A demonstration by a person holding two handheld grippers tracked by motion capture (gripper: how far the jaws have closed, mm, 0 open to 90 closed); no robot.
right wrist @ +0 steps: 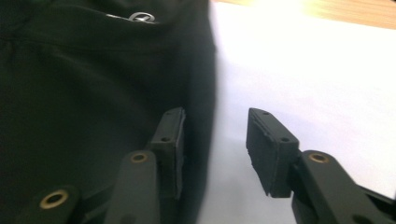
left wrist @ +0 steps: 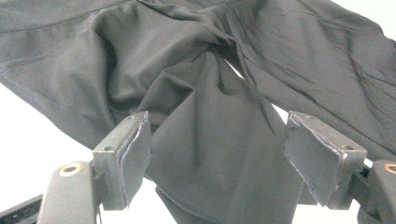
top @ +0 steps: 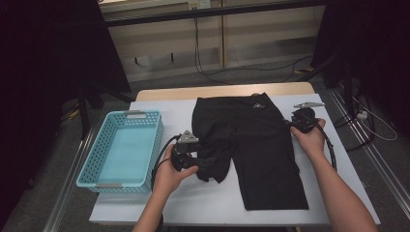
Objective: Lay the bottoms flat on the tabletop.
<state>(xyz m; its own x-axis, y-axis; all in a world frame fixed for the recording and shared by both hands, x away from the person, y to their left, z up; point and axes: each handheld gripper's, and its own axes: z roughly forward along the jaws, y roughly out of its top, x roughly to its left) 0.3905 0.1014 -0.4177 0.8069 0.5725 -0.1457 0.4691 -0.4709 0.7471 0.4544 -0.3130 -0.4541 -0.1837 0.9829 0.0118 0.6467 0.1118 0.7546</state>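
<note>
Black shorts (top: 256,145) lie spread on the white table (top: 193,198), waistband at the far side, with the left leg bunched up near the front. My left gripper (top: 200,162) sits at that bunched leg. In the left gripper view its jaws stand wide apart with a fold of the shorts (left wrist: 210,154) rising loosely between the pads (left wrist: 135,158), which do not press on it. My right gripper (top: 292,124) is at the shorts' right side near the waist. Its jaws (right wrist: 215,144) straddle the edge of the shorts (right wrist: 93,93) with a gap showing.
A light blue perforated basket (top: 89,164) stands on the left of the table, nothing in it. The table's near edge lies just in front of the shorts' right leg. Dark stands and cables surround the table on the floor.
</note>
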